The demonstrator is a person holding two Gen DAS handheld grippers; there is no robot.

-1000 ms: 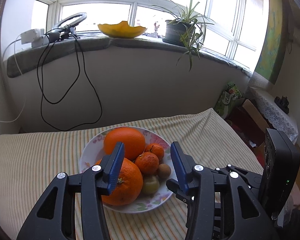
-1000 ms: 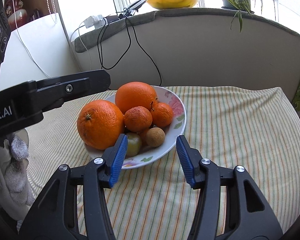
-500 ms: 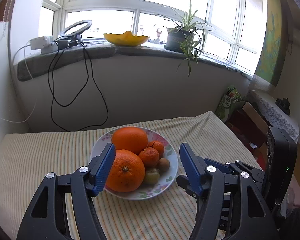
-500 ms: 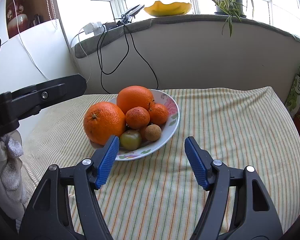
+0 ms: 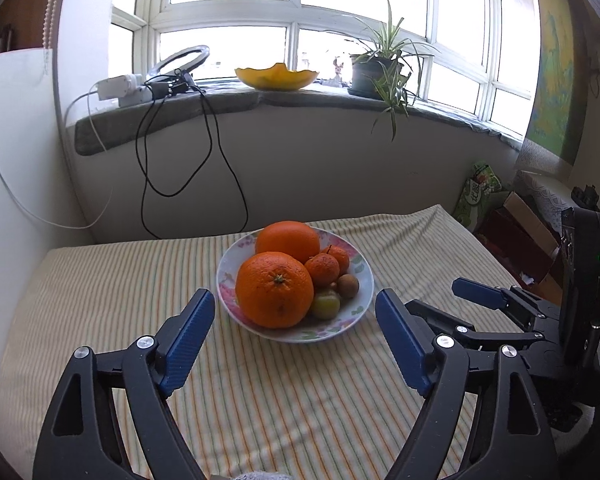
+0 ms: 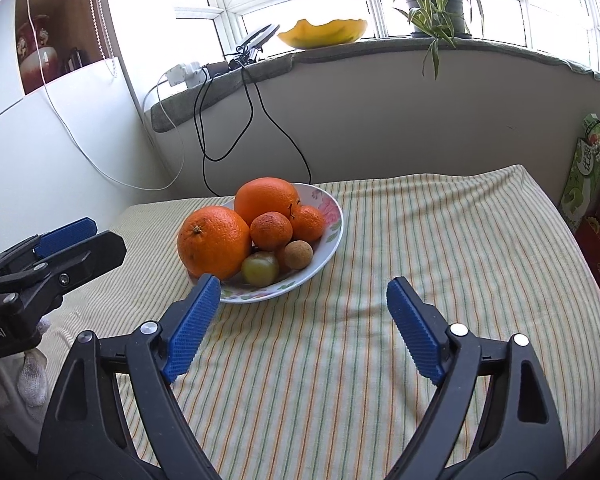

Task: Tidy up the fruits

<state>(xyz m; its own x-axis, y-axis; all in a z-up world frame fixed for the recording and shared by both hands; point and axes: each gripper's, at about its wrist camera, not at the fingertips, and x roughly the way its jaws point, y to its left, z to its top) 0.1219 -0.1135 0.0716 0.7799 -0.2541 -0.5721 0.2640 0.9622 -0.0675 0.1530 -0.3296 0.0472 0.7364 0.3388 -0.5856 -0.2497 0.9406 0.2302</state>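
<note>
A flowered white bowl (image 5: 360, 304) (image 6: 334, 236) stands on the striped cloth and holds two large oranges (image 5: 274, 288) (image 6: 214, 240), two small mandarins (image 5: 322, 270) (image 6: 271, 230), a green fruit (image 5: 326, 306) (image 6: 261, 268) and a small brown fruit (image 5: 348, 285) (image 6: 298, 255). My left gripper (image 5: 296, 340) is open and empty, a short way in front of the bowl. My right gripper (image 6: 304, 320) is open and empty too, near the bowl's front right rim. Each gripper shows at the edge of the other's view.
The striped tablecloth (image 6: 440, 248) runs right to a table edge. Beyond that edge stand boxes and a green bag (image 5: 478, 192). Behind the table is a curved wall with hanging cables (image 5: 216, 160), and on its sill a yellow dish (image 5: 276, 77) and a potted plant (image 5: 374, 68).
Both grippers have drawn back from the bowl and their jaws have opened wider. The fruit and bowl have stayed in place.
</note>
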